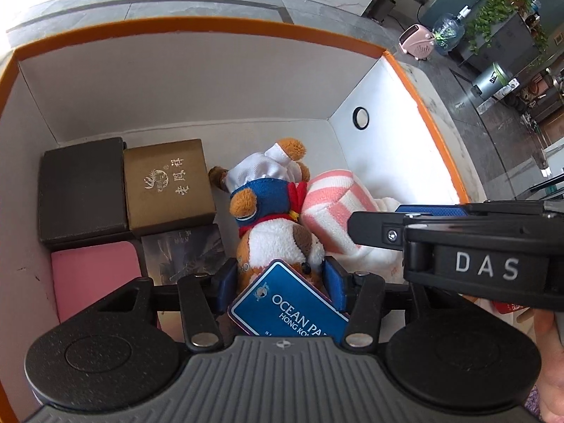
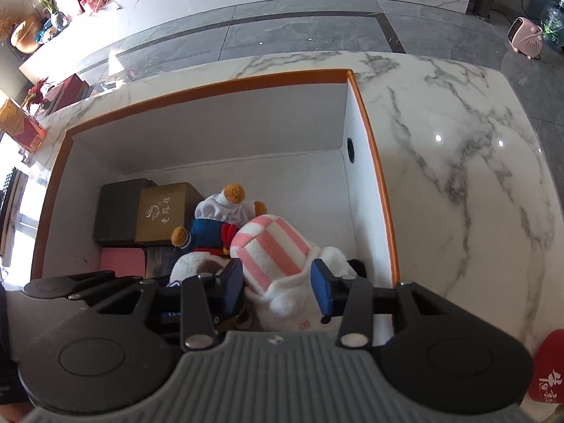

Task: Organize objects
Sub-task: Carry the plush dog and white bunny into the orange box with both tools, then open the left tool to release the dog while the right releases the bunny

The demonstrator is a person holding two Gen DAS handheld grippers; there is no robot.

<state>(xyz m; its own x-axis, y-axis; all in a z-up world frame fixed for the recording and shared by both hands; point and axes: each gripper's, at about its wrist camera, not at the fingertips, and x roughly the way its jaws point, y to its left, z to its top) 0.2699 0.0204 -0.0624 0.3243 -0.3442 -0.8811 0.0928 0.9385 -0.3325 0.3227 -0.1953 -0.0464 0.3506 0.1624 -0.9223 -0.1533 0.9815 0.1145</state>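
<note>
An orange-rimmed white box [image 1: 197,24] [image 2: 373,162] holds a black box [image 1: 81,190], a brown box with gold lettering [image 1: 165,183] [image 2: 165,211], a pink flat case [image 1: 95,275] and a dark printed case [image 1: 183,253]. A brown-and-white plush dog in a blue sailor suit [image 1: 271,211] [image 2: 211,225] lies inside with a blue Ocean Park tag [image 1: 292,303]. My left gripper [image 1: 280,282] is around the dog's body, pads touching it. A white plush with a pink-striped hat [image 2: 275,246] [image 1: 335,201] lies beside it. My right gripper [image 2: 278,285] straddles that plush, jaws apart.
The box stands on a white marble counter [image 2: 458,176]. A red packet [image 2: 550,370] lies at the counter's near right. A round hole [image 1: 360,117] is in the box's right wall. A pink heater [image 2: 527,38] stands on the grey floor beyond.
</note>
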